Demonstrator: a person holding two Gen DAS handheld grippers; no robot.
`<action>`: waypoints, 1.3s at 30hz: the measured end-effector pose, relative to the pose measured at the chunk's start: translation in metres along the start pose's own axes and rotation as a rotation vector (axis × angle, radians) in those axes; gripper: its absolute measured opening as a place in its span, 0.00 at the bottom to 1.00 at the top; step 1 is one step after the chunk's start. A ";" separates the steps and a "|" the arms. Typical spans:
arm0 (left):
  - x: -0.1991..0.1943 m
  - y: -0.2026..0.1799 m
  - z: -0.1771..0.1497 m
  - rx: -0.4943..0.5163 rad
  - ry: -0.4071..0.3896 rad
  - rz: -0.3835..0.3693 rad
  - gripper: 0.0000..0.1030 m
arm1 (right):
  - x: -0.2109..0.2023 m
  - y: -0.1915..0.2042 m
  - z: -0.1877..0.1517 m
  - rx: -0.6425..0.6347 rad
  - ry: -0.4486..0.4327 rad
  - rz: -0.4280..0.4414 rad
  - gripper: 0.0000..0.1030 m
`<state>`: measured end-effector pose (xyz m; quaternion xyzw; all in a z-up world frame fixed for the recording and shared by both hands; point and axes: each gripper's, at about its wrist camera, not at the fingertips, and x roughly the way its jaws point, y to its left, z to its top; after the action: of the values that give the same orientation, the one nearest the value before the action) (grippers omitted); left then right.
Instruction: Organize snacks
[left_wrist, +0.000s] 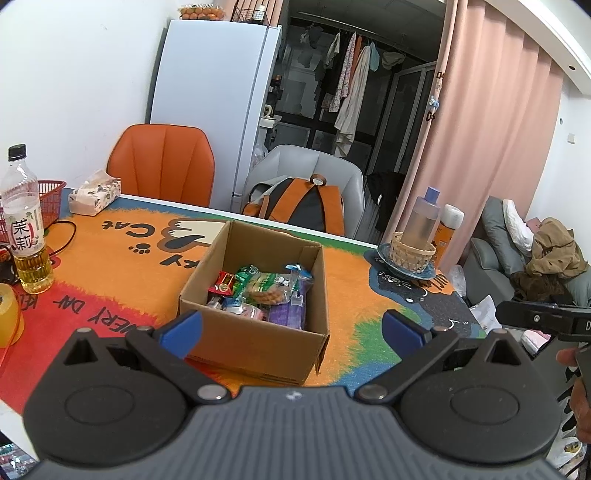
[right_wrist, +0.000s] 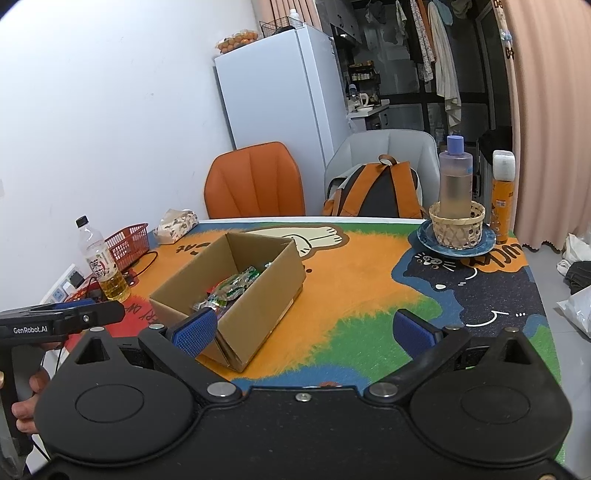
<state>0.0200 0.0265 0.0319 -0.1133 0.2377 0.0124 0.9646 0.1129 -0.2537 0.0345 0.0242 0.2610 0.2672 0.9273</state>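
Both the left gripper (left_wrist: 291, 328) and the right gripper (right_wrist: 314, 332), the left one's body marked "GenRobot.AI", hover spread apart and empty before the cardboard box (left_wrist: 255, 332) of snacks (left_wrist: 258, 291) mid-desk, on a mat (left_wrist: 122, 273) reading "Cat".
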 end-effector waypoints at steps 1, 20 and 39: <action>0.000 0.000 0.000 0.000 0.000 -0.002 1.00 | 0.000 0.000 0.000 -0.001 0.002 0.000 1.00; 0.001 -0.004 -0.003 0.019 0.011 -0.010 1.00 | 0.002 -0.001 -0.001 0.002 0.013 0.001 1.00; 0.003 -0.004 -0.004 0.018 0.018 -0.010 1.00 | 0.006 0.001 0.000 -0.012 0.026 0.006 1.00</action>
<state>0.0206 0.0218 0.0279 -0.1057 0.2458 0.0044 0.9635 0.1171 -0.2501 0.0315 0.0160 0.2713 0.2716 0.9232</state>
